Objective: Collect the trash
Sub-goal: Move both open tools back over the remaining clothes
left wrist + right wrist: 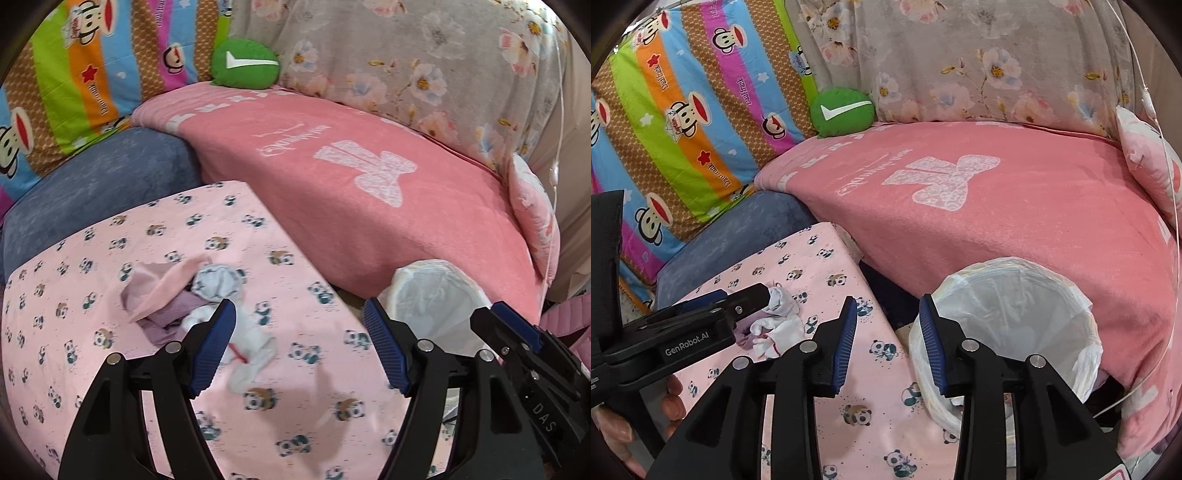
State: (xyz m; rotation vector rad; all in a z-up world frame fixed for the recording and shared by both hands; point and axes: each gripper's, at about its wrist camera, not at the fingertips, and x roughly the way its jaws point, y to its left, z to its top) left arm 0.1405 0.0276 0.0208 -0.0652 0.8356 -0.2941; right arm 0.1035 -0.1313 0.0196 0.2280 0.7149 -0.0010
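A heap of crumpled trash [207,295], pink and purple scraps with white tissue, lies on a pink panda-print cover [258,424]. My left gripper [298,310] stands open just in front of the heap, and its left pad partly hides the tissue. In the right wrist view the same trash [779,317] lies at the tip of the left gripper [742,295]. My right gripper [888,306] is open with nothing between its pads, over the gap between the panda cover [849,387] and a bin with a white liner [1015,314]. The bin [432,291] looks empty.
A sofa seat under a pink blanket [369,184] runs behind the bin. A green round cushion [243,64], a blue cushion [110,177] and a striped monkey-print cover [683,110] sit at the back left. A person's hand [672,402] holds the left gripper.
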